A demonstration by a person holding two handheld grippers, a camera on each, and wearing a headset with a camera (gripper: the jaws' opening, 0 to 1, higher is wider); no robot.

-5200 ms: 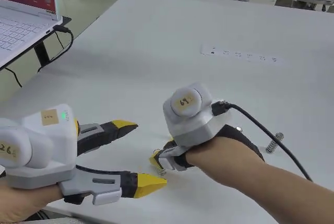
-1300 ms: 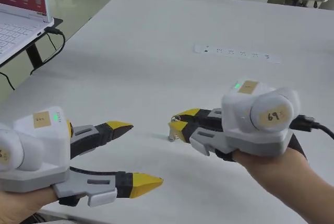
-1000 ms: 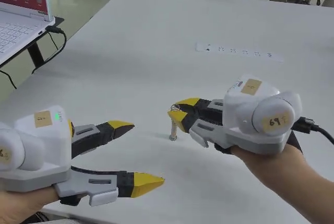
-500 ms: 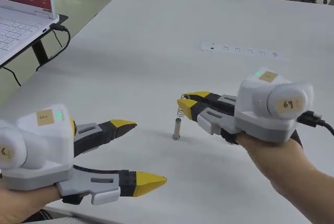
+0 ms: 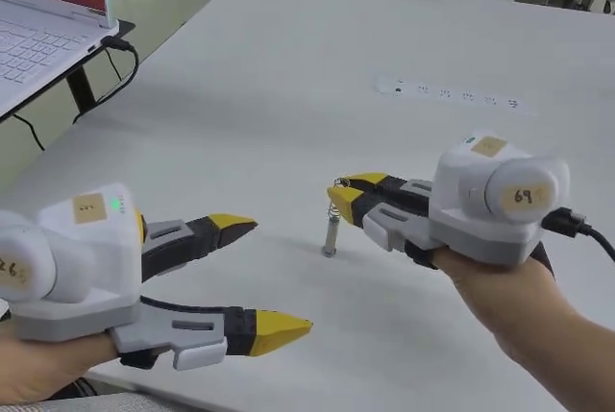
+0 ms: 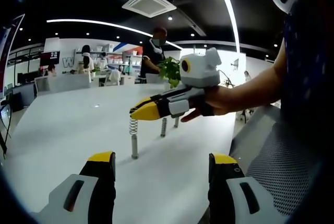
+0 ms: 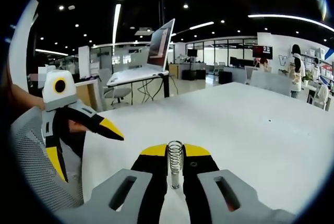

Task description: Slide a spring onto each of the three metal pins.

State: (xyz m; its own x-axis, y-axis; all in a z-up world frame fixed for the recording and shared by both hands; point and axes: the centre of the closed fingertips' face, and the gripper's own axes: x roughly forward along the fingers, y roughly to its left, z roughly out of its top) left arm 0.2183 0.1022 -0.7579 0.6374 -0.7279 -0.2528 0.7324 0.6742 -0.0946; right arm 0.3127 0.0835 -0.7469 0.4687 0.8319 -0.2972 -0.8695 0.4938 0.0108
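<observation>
spring [image 5: 336,203] is pinched in the closed jaws of the right gripper [image 5: 344,193], its lower end at the top of the upright pin [image 5: 331,237] on the table [image 5: 288,95]. the step in hand looks like threading it on, so the next move calls for lining the coil with the pin axis, lowering, then letting go. left gripper [image 5: 261,276] hangs near with jaws spread and empty, out of the path; two more pins [image 6: 164,126] stand behind, seemingly sprung already, and laptop [image 5: 43,33] and power strip [image 5: 452,97] lie well apart.
</observation>
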